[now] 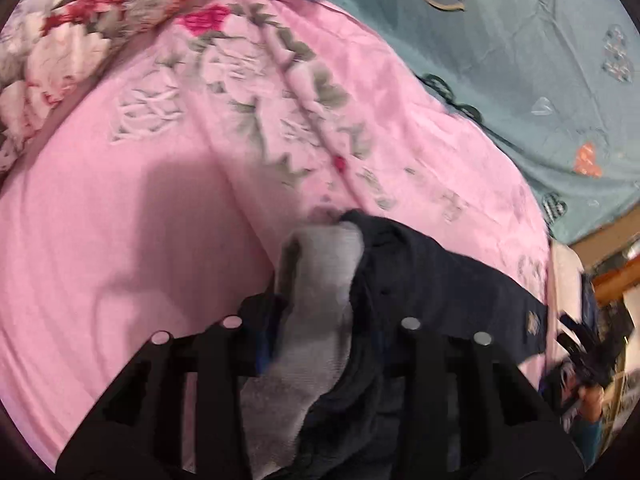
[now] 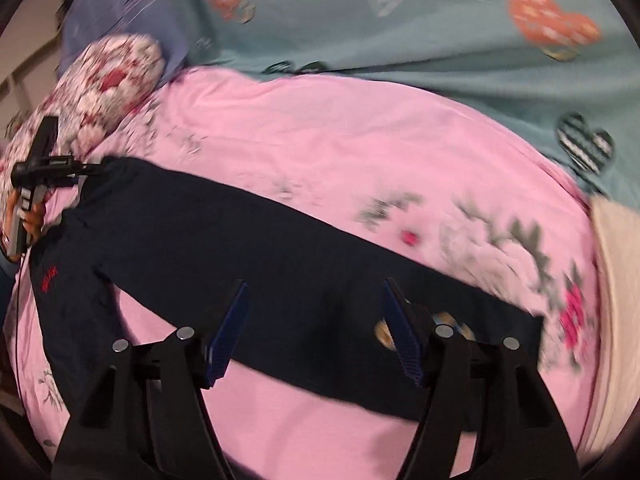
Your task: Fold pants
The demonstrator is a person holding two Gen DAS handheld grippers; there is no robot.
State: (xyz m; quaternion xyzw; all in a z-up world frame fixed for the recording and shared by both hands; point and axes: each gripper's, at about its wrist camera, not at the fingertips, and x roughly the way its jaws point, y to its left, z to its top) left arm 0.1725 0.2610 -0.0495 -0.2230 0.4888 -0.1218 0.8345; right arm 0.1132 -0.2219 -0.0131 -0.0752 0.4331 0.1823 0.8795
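A teal sheet [image 2: 400,36] printed with hearts covers the far side of the bed, and a pink floral quilt [image 2: 320,128] lies over the near part. A flowered pillow [image 1: 80,20] sits at the quilt's far left corner, with a blue pillow [image 2: 116,8] just beside it. Along the quilt's right edge runs a cream cloth [image 2: 616,300]. Wooden furniture [image 1: 600,248] shows past the bed's edge. The dark navy pants [image 2: 260,240] lie stretched across the quilt, one leg running to the right. The left gripper [image 1: 320,312] pinches the waistband, its grey lining turned out. The right gripper [image 2: 316,328] hangs over the leg, jaws spread wide, touching nothing.
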